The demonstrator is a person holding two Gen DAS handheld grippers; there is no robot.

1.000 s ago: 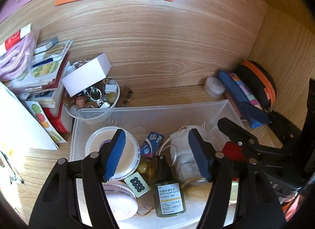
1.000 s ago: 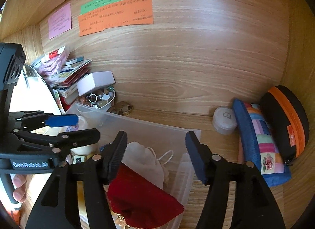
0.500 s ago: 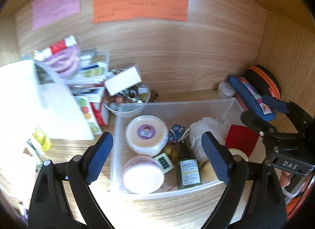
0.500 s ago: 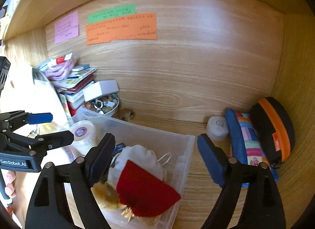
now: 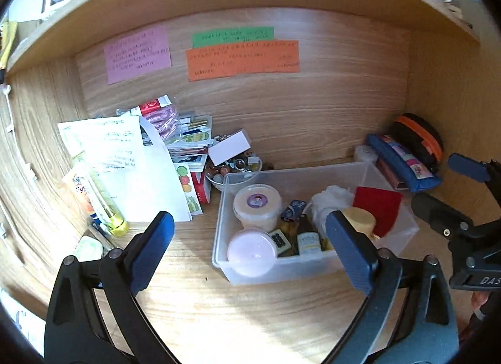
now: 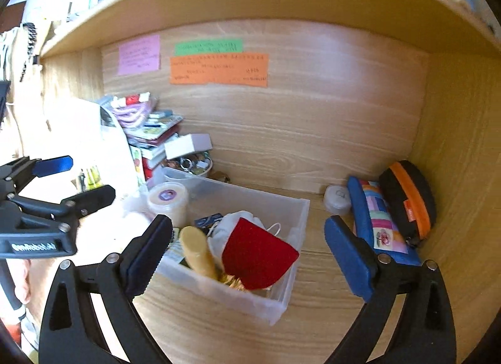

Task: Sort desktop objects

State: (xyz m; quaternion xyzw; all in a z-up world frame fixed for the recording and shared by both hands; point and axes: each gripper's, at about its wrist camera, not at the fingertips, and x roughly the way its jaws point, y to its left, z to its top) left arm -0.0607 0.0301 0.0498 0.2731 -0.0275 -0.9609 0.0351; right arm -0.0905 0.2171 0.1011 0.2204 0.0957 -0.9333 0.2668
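Desk: the wooden desk point(image 5: 250, 317) lies under both grippers, boxed in by the alcove walls.
Bin: the clear plastic bin point(image 5: 281, 267) sits ahead of the left gripper point(image 5: 250, 249), between its spread jaws; from the right gripper point(image 6: 247, 259) it lies ahead and toward the left jaw.
Jaws: both pairs are released wide, grasping nothing.
Contents: cream tub point(image 5: 256, 207), pink-lidded tub point(image 5: 252, 252), small labelled bottle point(image 5: 308, 243), white drawstring bag point(image 5: 332, 198) and red pouch point(image 6: 255, 254) crowd the bin.
Outside: patchwork pencil case point(image 6: 380, 223) and black-orange case point(image 6: 410, 198) lie beyond the right jaw; paper stack point(image 5: 125, 169) beyond the left.
Risk: things are packed tight, so a pick could likely snag the bag's cord or tip the bottle; the light bin may slide.
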